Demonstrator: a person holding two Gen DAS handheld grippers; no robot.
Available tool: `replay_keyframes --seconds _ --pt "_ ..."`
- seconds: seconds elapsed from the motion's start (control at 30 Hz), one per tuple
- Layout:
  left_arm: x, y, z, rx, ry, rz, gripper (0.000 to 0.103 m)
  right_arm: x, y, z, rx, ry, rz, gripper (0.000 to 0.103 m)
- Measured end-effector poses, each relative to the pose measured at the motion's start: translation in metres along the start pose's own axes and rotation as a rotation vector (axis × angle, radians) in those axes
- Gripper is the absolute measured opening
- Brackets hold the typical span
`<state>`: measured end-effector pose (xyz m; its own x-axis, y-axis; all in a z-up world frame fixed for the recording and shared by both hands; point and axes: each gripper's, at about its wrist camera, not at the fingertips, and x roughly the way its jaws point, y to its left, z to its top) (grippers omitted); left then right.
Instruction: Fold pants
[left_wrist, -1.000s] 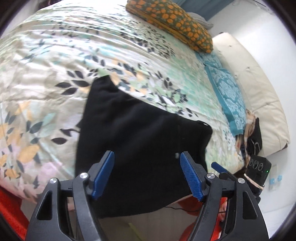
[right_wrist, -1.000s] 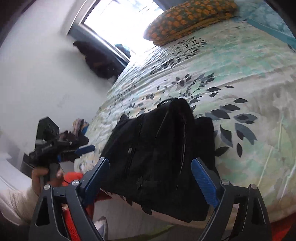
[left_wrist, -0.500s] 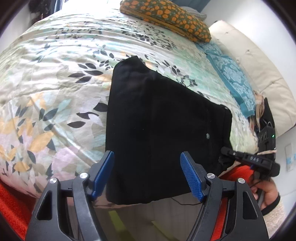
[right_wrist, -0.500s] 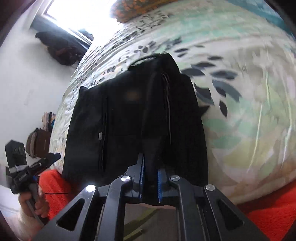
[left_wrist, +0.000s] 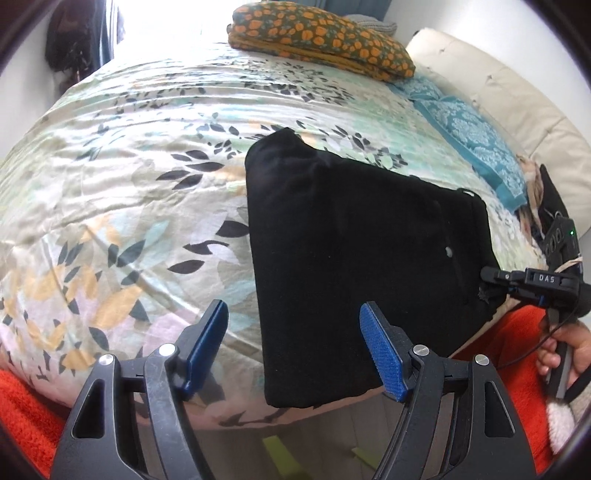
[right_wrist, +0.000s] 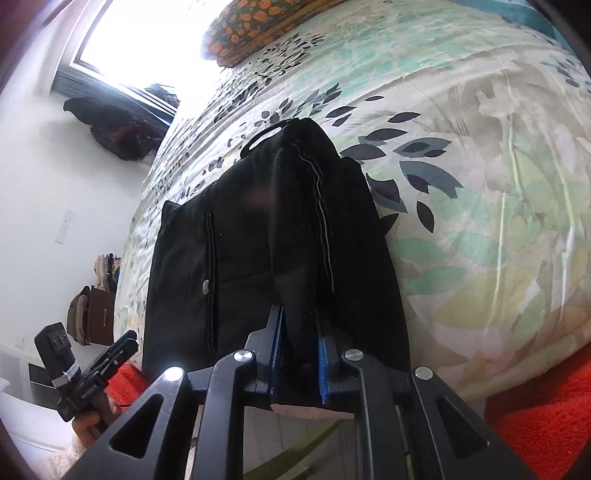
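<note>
Black pants (left_wrist: 354, 251) are lying folded at the near edge of the floral bedspread (left_wrist: 122, 192); orange-patterned pillow (left_wrist: 321, 40) is resting at the far end; right gripper (right_wrist: 300, 354) is clamping a raised fold at the pants' near edge, jaws nearly closed, as half a second ago; left gripper (left_wrist: 295, 347) is hovering wide open, holding nothing, now nearer the pants' left edge.

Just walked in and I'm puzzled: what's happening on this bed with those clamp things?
A person is folding black pants lying on a floral bedspread, using a hand-held gripper in each hand. The right hand-held gripper is shut on a bunched ridge of the pants at the bed's edge. The left hand-held gripper hovers open near the pants' other side, holding nothing.
</note>
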<state>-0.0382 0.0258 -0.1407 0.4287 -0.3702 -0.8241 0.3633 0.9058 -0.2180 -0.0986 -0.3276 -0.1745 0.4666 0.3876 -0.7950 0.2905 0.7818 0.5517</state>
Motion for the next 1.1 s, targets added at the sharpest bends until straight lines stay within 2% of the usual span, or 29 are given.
replay_keyframes --seconds 0.1,0.17,0.2,0.23,0.3,0.33,0.37,0.43,0.47,0.5,0.57,0.67,0.7,0.73,0.8,0.87,0.93,0.97,1.03,1.1 --pt "0.003 -0.012 -0.007 0.082 -0.005 0.013 0.076 -0.001 -0.010 -0.002 0.047 0.001 0.032 0.015" --pt "0.013 -0.025 -0.014 0.152 0.030 0.032 0.076 0.000 -0.016 -0.002 0.078 0.004 0.057 0.017" --pt "0.019 -0.028 -0.017 0.166 0.052 0.030 0.076 0.000 -0.019 -0.002 0.096 0.005 0.074 0.018" --pt "0.022 -0.030 -0.019 0.162 0.066 0.023 0.076 -0.001 -0.021 -0.002 0.111 0.007 0.093 0.022" --pt "0.018 -0.030 -0.017 0.143 0.063 0.014 0.076 -0.005 -0.021 0.000 0.115 0.002 0.105 0.028" --pt "0.015 -0.029 -0.015 0.135 0.053 0.006 0.076 -0.010 -0.021 0.001 0.103 -0.013 0.089 0.040" --pt "0.009 -0.028 -0.012 0.124 0.031 0.003 0.076 -0.017 -0.021 0.003 0.090 -0.036 0.048 0.056" --pt "-0.002 -0.025 -0.005 0.091 -0.022 -0.003 0.077 -0.042 -0.017 0.008 0.059 -0.137 -0.067 0.059" --pt "-0.006 -0.024 -0.002 0.077 -0.045 -0.012 0.079 -0.054 -0.010 0.012 0.033 -0.189 -0.088 0.059" --pt "-0.006 -0.025 0.001 0.069 -0.064 -0.020 0.084 -0.063 0.000 0.017 0.000 -0.222 -0.074 0.059" --pt "0.002 -0.031 0.003 0.085 -0.062 -0.016 0.085 -0.071 0.033 0.030 -0.096 -0.246 -0.033 0.059" --pt "0.028 -0.047 -0.005 0.161 -0.004 0.006 0.085 -0.050 0.085 0.046 -0.239 -0.206 0.033 0.059" --pt "0.038 -0.051 -0.010 0.195 0.021 0.034 0.085 -0.037 0.093 0.050 -0.258 -0.183 0.048 0.057" --pt "0.045 -0.054 -0.015 0.231 0.036 0.070 0.087 -0.020 0.096 0.055 -0.260 -0.154 0.056 0.054" --pt "0.045 -0.054 -0.019 0.256 0.020 0.077 0.087 0.013 0.081 0.062 -0.220 -0.131 -0.008 0.045" --pt "0.039 -0.050 -0.016 0.230 0.043 0.056 0.087 0.038 0.039 0.066 -0.090 -0.108 -0.046 0.003" --pt "0.027 -0.040 -0.007 0.162 0.043 0.035 0.087 0.034 0.007 0.062 0.043 -0.121 0.030 0.000" --pt "0.020 -0.032 0.001 0.116 0.014 0.005 0.087 0.025 0.005 0.060 0.041 -0.142 0.032 0.000" --pt "0.012 -0.017 0.026 0.030 -0.040 -0.044 0.087 0.008 0.028 0.059 -0.072 -0.172 -0.028 0.012" --pt "0.024 -0.007 0.058 -0.019 -0.036 -0.056 0.087 -0.006 0.053 0.063 -0.163 -0.201 -0.038 0.014"
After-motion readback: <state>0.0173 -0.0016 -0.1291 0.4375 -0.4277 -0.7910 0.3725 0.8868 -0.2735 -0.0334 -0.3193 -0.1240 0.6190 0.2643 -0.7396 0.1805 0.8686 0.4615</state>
